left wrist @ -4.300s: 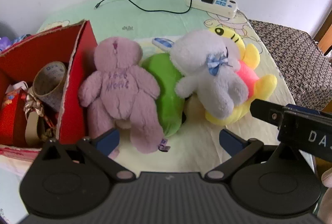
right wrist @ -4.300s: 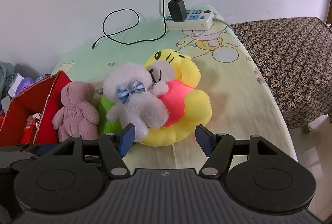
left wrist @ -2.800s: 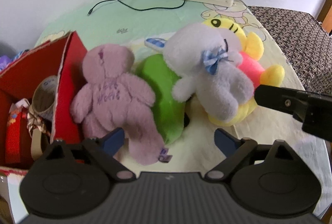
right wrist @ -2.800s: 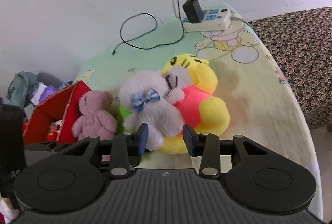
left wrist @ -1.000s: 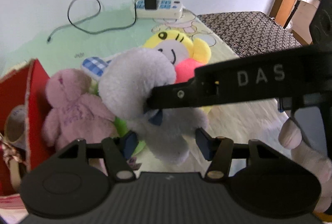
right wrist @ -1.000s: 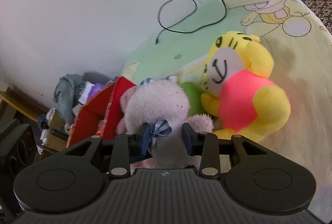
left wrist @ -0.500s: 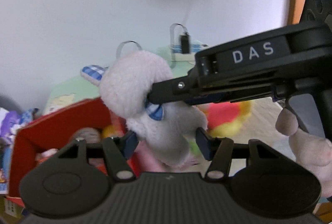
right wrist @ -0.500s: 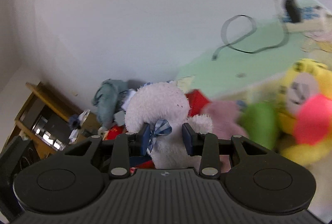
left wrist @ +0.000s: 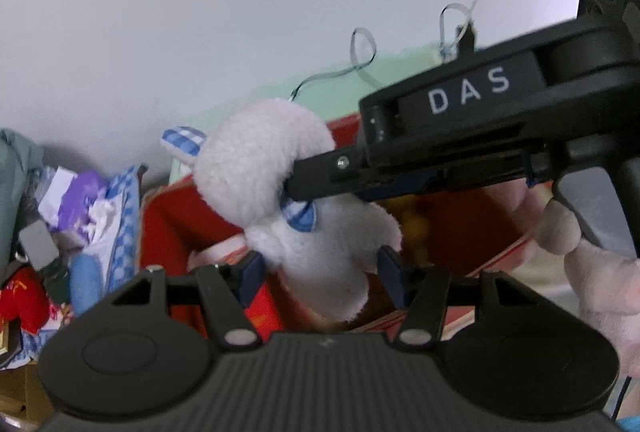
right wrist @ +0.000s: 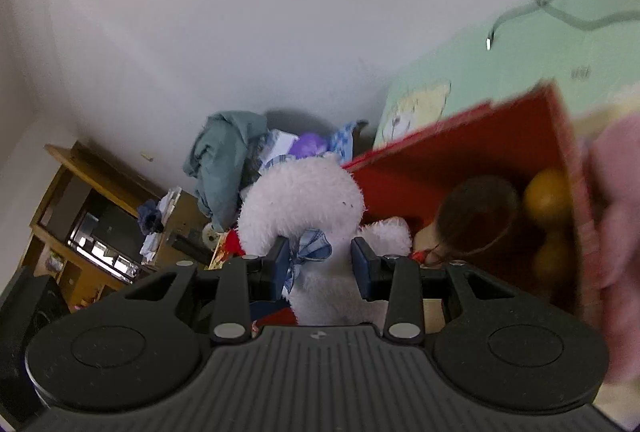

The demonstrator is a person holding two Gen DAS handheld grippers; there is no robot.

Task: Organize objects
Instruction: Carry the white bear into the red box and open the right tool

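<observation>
Above red box [right wrist: 460, 167], white plush [right wrist: 304, 199], right claw [right wrist: 320, 264] clamping

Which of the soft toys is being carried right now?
The white plush with the blue checked bow. Both the right gripper and the left gripper clamp it above the red box; a blurred pink plush sits untouched beside the box.

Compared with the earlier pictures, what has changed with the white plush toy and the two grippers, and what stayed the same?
The white plush toy with the blue checked bow was lying on the yellow plush. The right gripper clamped its neck, the left gripper its lower body, and they lifted and carried it over the red cardboard box. Both grips still hold; it has not been released.
</observation>
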